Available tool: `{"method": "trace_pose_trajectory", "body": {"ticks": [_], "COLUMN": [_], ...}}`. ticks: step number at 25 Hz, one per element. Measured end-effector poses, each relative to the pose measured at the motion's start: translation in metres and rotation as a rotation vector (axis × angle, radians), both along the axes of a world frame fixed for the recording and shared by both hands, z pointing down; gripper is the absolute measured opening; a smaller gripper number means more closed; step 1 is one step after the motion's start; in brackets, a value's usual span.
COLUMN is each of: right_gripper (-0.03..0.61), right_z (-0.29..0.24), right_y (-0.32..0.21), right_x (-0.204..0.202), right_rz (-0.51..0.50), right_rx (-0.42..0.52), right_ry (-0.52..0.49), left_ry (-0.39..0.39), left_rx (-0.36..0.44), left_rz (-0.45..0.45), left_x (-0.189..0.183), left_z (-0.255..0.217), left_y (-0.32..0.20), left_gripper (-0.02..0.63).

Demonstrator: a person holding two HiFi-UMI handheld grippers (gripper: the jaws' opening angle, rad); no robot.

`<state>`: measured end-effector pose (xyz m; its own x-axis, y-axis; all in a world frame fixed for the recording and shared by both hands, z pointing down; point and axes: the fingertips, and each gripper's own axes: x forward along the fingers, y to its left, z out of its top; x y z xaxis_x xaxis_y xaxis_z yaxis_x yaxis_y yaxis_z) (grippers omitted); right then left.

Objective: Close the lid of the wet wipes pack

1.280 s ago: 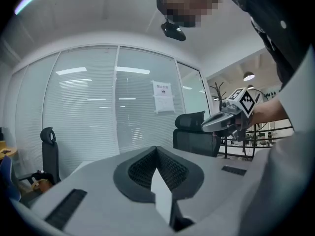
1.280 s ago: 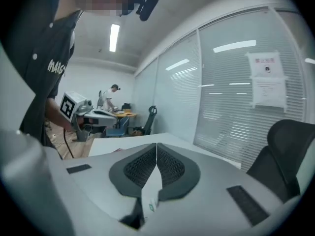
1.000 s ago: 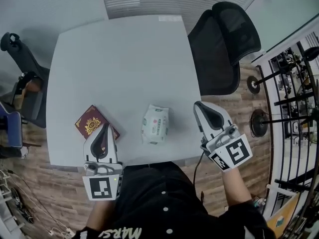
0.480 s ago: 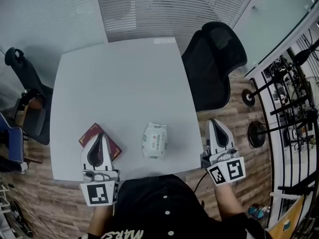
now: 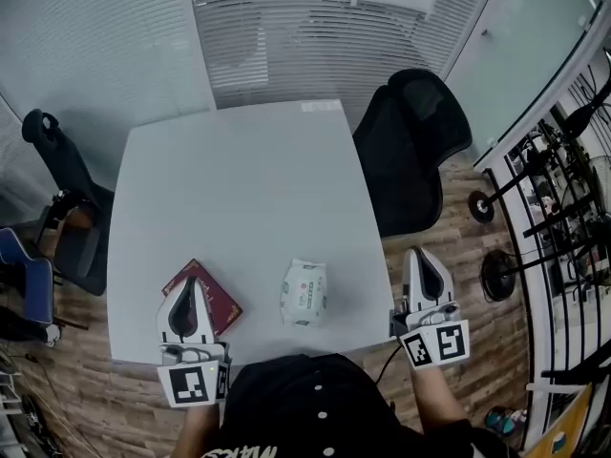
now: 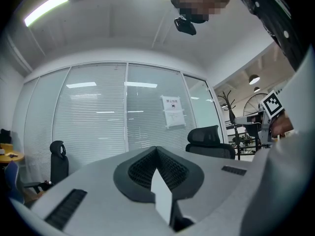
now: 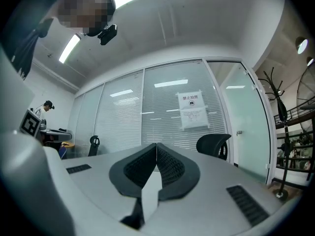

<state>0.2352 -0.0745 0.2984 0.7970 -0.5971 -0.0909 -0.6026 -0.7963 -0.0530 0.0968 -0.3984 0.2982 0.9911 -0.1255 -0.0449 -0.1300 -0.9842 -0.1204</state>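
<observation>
Head view: grey table (image 5: 248, 179) from above, person in a dark top at the near edge, one gripper in each hand.
Wet wipes pack (image 5: 305, 293): lying flat on the table close to the near edge, between the two grippers, nothing touching it. The lid looks flat against the pack, but it's too small to be sure.
Left gripper (image 5: 189, 282): jaws pinched together, nothing in them. From above it covers part of a red booklet (image 5: 221, 301) just left of the pack, and it's clear of the pack itself.
Right gripper (image 5: 422, 254): also clamped tight and empty, hanging past the table's right edge over the wood floor (image 5: 449, 218), near a black office chair (image 5: 410, 151).
Left gripper view: ribbed pads (image 6: 142, 168) meet at the tip, with a glass wall with blinds (image 6: 93, 117) beyond.
Right gripper view: same deal, pads together, blinds and a posted notice (image 7: 191, 110) behind.
</observation>
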Motion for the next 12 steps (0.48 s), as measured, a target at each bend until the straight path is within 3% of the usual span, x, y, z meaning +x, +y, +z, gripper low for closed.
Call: {"method": "trace_pose_trajectory", "body": {"ticks": [7, 12], "right_gripper": [0.029, 0.029], "right_z": [0.007, 0.003], "right_y": [-0.006, -0.013], "right_x": [0.005, 0.002], "right_rz": [0.012, -0.003], "right_rx": [-0.019, -0.042], "right_ry": [-0.032, -0.002], "left_ry": [-0.006, -0.002], "left_rx": [0.010, 0.001], "left_rz": [0.001, 0.002], "left_x": [0.003, 0.005], "left_z": [-0.001, -0.001], "left_y": [0.001, 0.003], "left_gripper": [0.014, 0.014]}}
